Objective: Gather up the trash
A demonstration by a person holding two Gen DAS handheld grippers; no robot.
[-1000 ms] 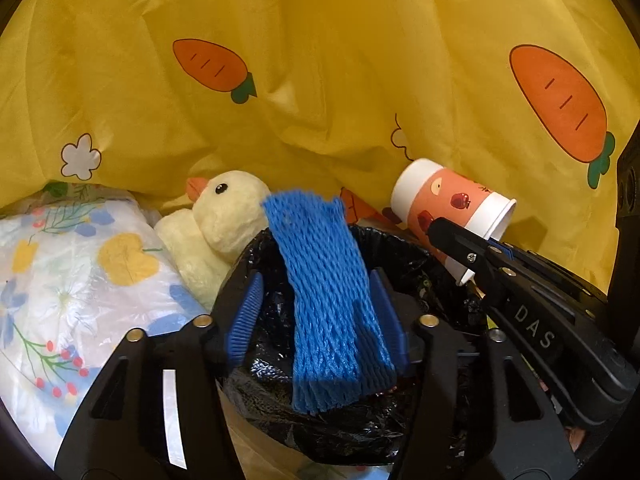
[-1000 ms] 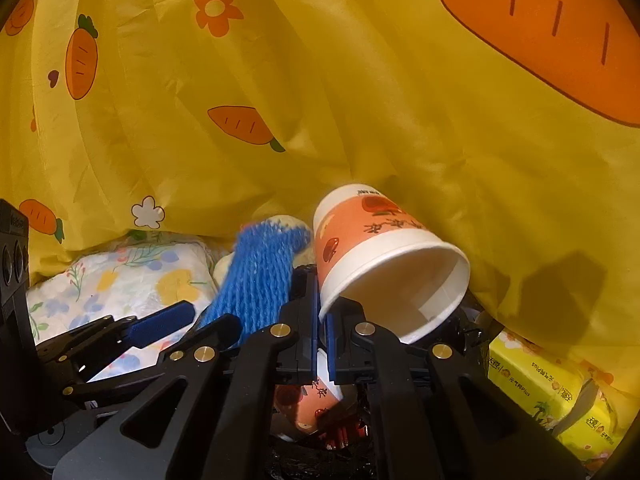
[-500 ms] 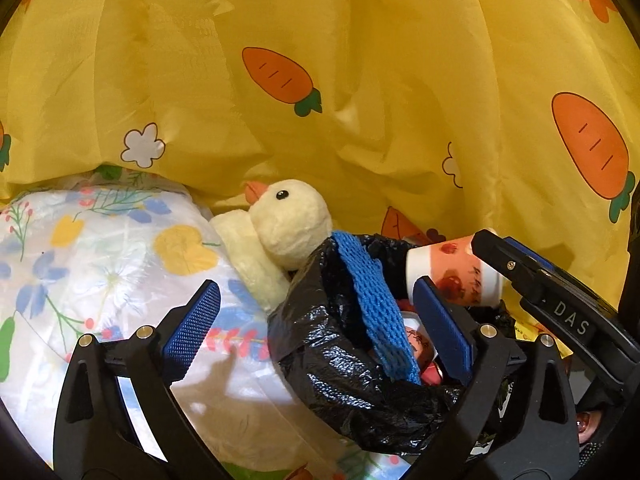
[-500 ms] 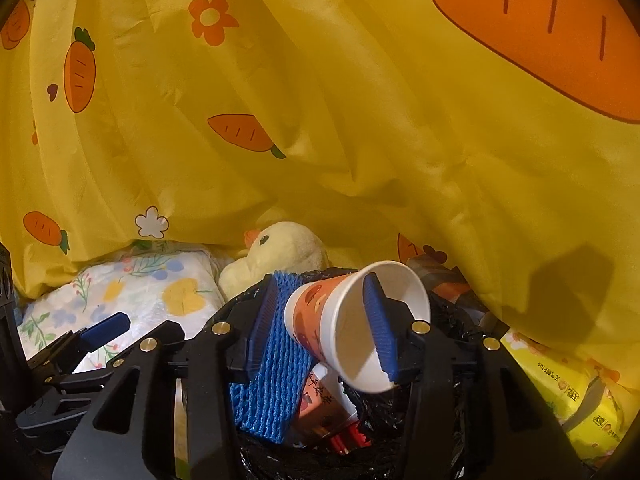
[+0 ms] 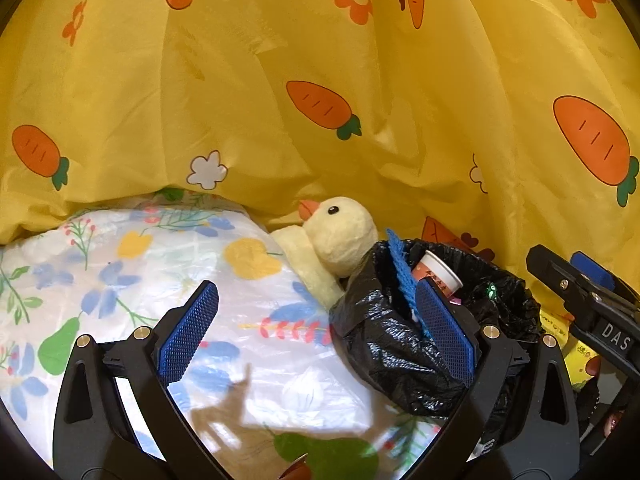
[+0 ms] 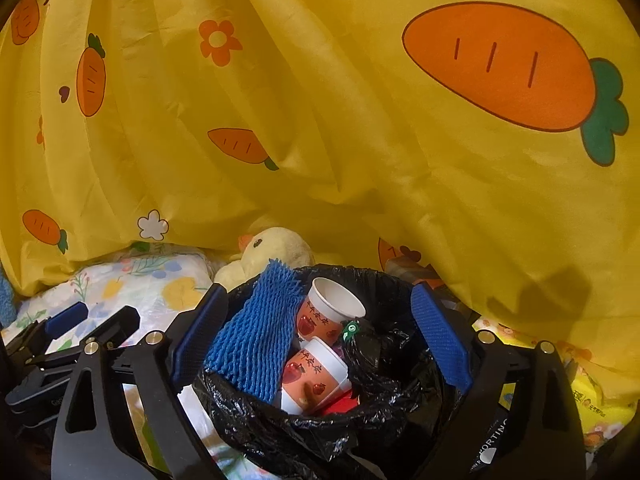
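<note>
Black bin bag (image 6: 320, 432) (filled), cups (image 6: 316, 372), blue netting (image 6: 256, 340)

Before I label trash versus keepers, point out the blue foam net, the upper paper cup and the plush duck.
blue foam net (image 6: 256, 332), right wrist view, middle of mesh.
upper paper cup (image 6: 320, 314), right wrist view, printed side.
plush duck (image 5: 340, 236), left wrist view, head.

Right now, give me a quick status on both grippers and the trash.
Left gripper open, empty. Right gripper open, empty. Blue foam net and paper cups inside black trash bag. Plush duck beside bag, nothing blocking.
</note>
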